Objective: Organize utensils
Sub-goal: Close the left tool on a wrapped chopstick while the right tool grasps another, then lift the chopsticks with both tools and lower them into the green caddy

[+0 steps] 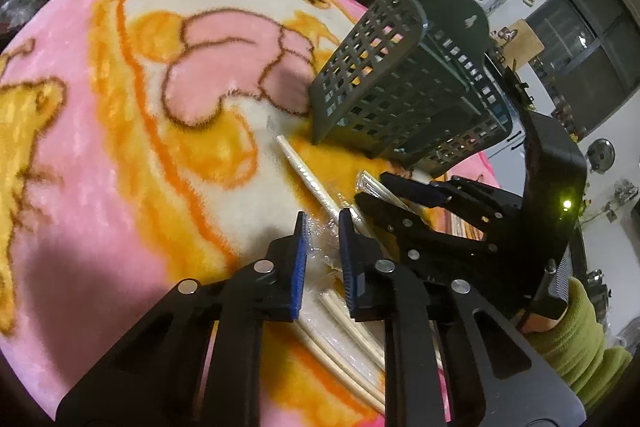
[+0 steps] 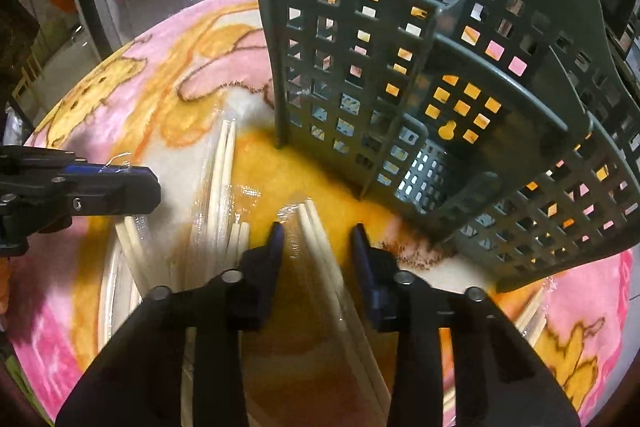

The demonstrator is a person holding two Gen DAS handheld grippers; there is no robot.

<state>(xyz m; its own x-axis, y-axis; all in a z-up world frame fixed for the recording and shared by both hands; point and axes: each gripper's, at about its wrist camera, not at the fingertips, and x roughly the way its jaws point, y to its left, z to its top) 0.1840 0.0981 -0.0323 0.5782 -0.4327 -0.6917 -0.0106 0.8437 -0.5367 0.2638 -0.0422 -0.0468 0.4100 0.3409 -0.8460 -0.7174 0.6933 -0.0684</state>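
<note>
We hold both grippers low over the blanket to take up wrapped chopsticks for the basket just ahead. Our left gripper is clenched on the clear wrapper of one pair. Our right gripper straddles another pair, jaws narrowed but not visibly pressing it
</note>
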